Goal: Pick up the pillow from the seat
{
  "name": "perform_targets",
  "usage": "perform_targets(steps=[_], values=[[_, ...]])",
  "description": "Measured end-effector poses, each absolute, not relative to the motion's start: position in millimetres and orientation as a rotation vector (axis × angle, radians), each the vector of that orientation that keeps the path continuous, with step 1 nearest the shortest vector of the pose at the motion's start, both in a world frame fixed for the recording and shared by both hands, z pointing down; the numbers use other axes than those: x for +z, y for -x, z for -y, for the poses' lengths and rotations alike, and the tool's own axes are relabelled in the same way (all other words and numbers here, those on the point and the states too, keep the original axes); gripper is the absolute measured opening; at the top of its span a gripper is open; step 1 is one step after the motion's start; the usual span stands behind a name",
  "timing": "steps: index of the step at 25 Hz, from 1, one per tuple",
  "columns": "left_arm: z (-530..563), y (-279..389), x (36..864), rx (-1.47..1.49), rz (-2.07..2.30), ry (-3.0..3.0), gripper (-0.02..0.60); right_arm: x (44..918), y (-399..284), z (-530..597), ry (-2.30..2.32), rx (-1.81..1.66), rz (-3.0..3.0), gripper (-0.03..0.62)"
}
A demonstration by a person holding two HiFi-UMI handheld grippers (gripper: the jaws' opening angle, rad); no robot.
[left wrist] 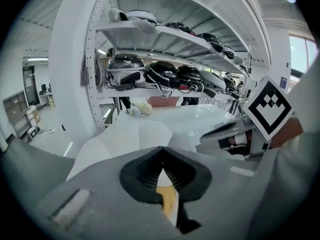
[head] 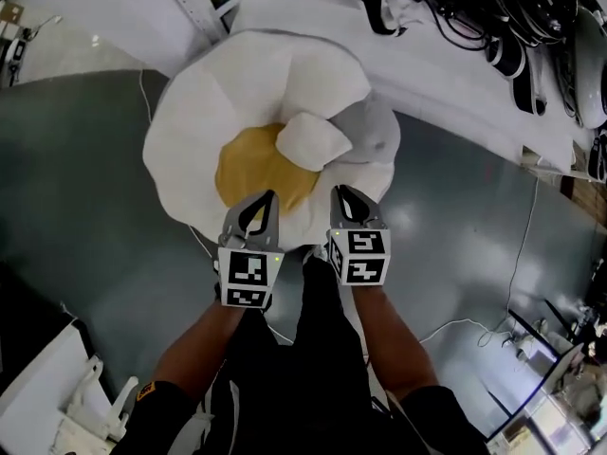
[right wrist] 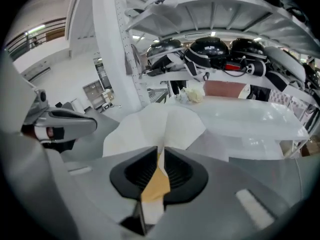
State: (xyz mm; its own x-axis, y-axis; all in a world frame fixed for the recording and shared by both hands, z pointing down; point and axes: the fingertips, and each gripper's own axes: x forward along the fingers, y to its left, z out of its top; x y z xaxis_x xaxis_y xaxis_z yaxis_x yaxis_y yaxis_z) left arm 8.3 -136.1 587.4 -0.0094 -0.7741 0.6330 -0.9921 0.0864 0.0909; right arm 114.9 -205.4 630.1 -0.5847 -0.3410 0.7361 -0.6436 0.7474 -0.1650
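The pillow [head: 247, 93] is a big round white cushion with a yellow centre [head: 256, 173], like a fried egg; one white flap [head: 313, 140] is folded over it. A grey seat part [head: 377, 126] shows under its right side. My left gripper [head: 266, 199] and right gripper [head: 340, 193] sit side by side at the pillow's near edge. In the left gripper view my left gripper [left wrist: 161, 156] is shut on white and yellow fabric of the pillow [left wrist: 130, 136]. In the right gripper view my right gripper [right wrist: 161, 154] pinches the same pillow [right wrist: 165, 124], its jaws almost together.
The grey floor [head: 85, 207] lies around the pillow. White shelving [left wrist: 150, 31] with dark helmets [right wrist: 215, 49] stands behind it, above a white covered surface [head: 455, 93]. Cables [head: 446, 325] trail on the floor at right; white equipment [head: 57, 396] stands at lower left.
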Motion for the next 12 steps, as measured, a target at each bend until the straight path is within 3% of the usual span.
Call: perform_targets(steps=[1, 12], values=[[139, -5, 596, 0.532, 1.834, -1.734, 0.003, 641, -113, 208, -0.734, 0.563, 2.23, 0.053], [176, 3, 706, 0.566, 1.821, -1.695, 0.003, 748, -115, 227, -0.741, 0.602, 2.149, 0.102]])
